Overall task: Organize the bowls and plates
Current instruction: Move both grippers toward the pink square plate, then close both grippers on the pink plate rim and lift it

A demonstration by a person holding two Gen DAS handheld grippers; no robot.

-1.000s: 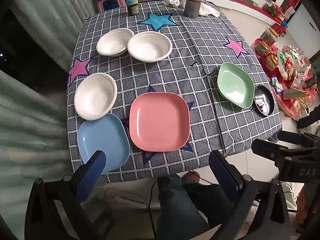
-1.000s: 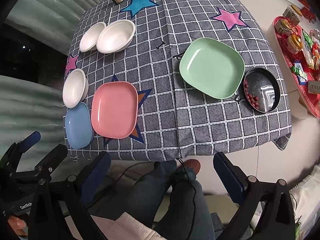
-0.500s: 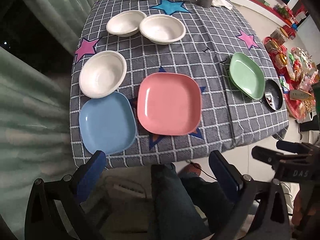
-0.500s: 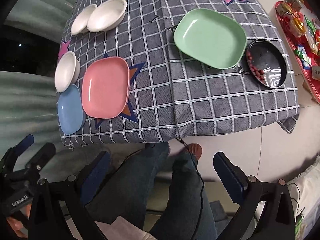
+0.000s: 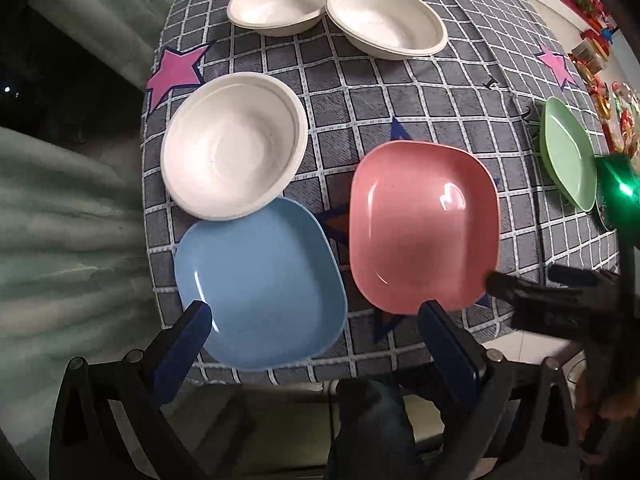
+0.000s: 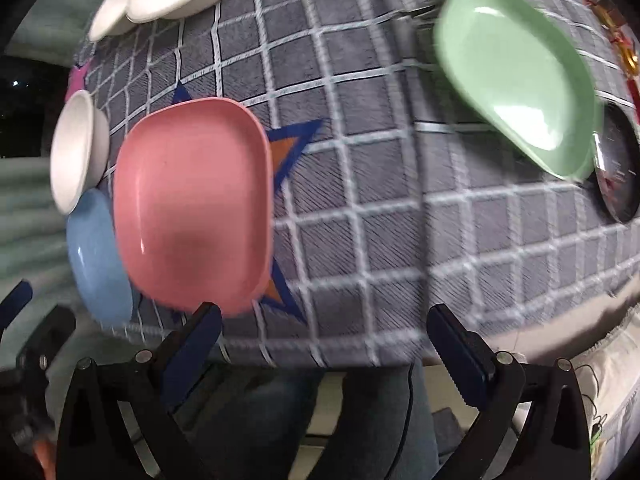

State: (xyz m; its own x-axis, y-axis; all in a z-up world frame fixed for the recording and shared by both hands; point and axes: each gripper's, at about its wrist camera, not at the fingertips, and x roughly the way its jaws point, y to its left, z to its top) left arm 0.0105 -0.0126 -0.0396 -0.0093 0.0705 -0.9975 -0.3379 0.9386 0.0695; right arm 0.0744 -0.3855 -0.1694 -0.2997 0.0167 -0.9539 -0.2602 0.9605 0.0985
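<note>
my left claw (image 5: 314,322) hangs released, nothing in it, low in the frame over the blue plate (image 5: 260,284). my right claw (image 6: 324,326) is spread too, empty. pink plate (image 5: 424,224) sits centre, nearest white bowl (image 5: 234,144) upper left, green plate (image 6: 516,76) upper right.

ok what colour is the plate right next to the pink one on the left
Light blue. The blue plate shows best in the left wrist view, beside the pink plate.
</note>
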